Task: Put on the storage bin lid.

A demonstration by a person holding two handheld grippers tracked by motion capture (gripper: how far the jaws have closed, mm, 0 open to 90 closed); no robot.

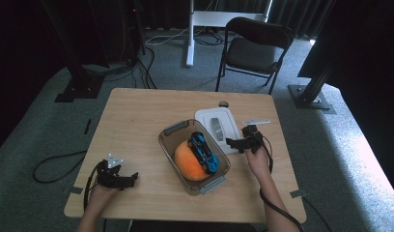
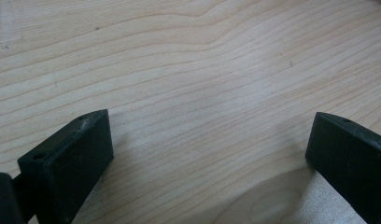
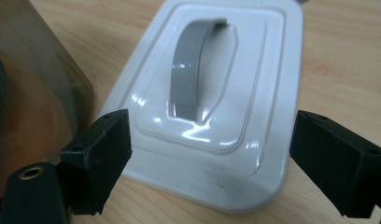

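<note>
A clear grey plastic box (image 1: 172, 145) stands mid-table and holds an orange ball (image 1: 188, 162) and a blue toy car (image 1: 204, 152). Its white lid (image 1: 223, 119) with a grey handle (image 3: 193, 70) lies flat on the table just right of the box. My right gripper (image 1: 236, 143) is open at the lid's near edge, and in the right gripper view its jaws straddle the white lid (image 3: 254, 107) with the box wall (image 3: 34, 88) at the left. My left gripper (image 1: 132, 178) rests open at the table's near left, over bare wood (image 2: 188, 93).
The wooden table (image 1: 137, 116) has bare room at its far left and middle. A small round dark object (image 1: 223, 104) lies beyond the lid. A black folding chair (image 1: 255, 46) and a white stand (image 1: 190, 34) are on the carpet behind the table.
</note>
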